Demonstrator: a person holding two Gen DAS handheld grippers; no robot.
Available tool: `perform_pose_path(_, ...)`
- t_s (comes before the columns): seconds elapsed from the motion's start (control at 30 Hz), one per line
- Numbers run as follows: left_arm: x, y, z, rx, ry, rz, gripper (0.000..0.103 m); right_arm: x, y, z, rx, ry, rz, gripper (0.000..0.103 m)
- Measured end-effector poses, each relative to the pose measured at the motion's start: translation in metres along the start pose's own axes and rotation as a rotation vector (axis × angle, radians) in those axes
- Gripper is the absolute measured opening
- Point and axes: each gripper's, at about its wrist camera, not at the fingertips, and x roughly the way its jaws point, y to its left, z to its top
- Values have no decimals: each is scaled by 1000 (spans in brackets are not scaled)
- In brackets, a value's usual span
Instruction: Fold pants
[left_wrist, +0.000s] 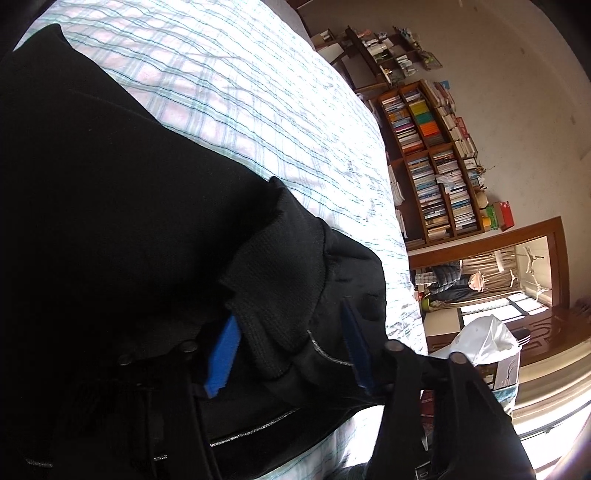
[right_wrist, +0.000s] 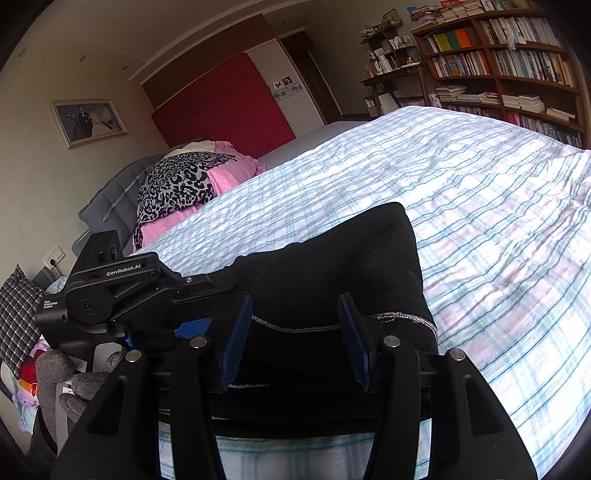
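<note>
Black pants (left_wrist: 110, 192) with a ribbed cuff (left_wrist: 280, 266) and a silver trim line lie on the plaid bed sheet (left_wrist: 258, 92). In the left wrist view my left gripper (left_wrist: 288, 350) has its blue pads (left_wrist: 221, 354) on either side of the bunched cuff, pressing it. In the right wrist view my right gripper (right_wrist: 295, 339) is shut on the near edge of the pants (right_wrist: 332, 258), the silver-trimmed hem stretched between its pads. The left gripper's black body (right_wrist: 110, 291) sits just left of it, its fingers buried in the same fabric.
A grey-gloved hand (right_wrist: 70, 376) holds the left gripper. Pink and leopard-print pillows (right_wrist: 184, 184) lie at the head of the bed. A bookcase (right_wrist: 509, 62) stands beyond the far side, and a white plastic bag (left_wrist: 484, 339) sits by the bed's corner.
</note>
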Motion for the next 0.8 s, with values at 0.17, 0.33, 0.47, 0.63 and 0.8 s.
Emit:
perform_pose_path(0.17, -5, 7, 0, -8, -16, 13, 12, 0, 2, -2, -3, 7, -2, 50)
perform_pose_path(0.33, -19, -13, -7, 96, -80, 21, 9, 0, 2, -1, -9, 14, -9, 50)
perform_pose_path(0.47, -34, -29, -14, 175, -140, 63, 9, -2, 4, -1, -15, 10, -9, 50)
perform_pose_path(0.63, -74, -28, -23, 219, -255, 89, 9, -14, 10, 0, -34, -4, 24, 50)
perform_pose_path(0.8, -126, -3, -40, 224, -377, 161, 9, -17, 16, -6, -61, 32, 38, 56)
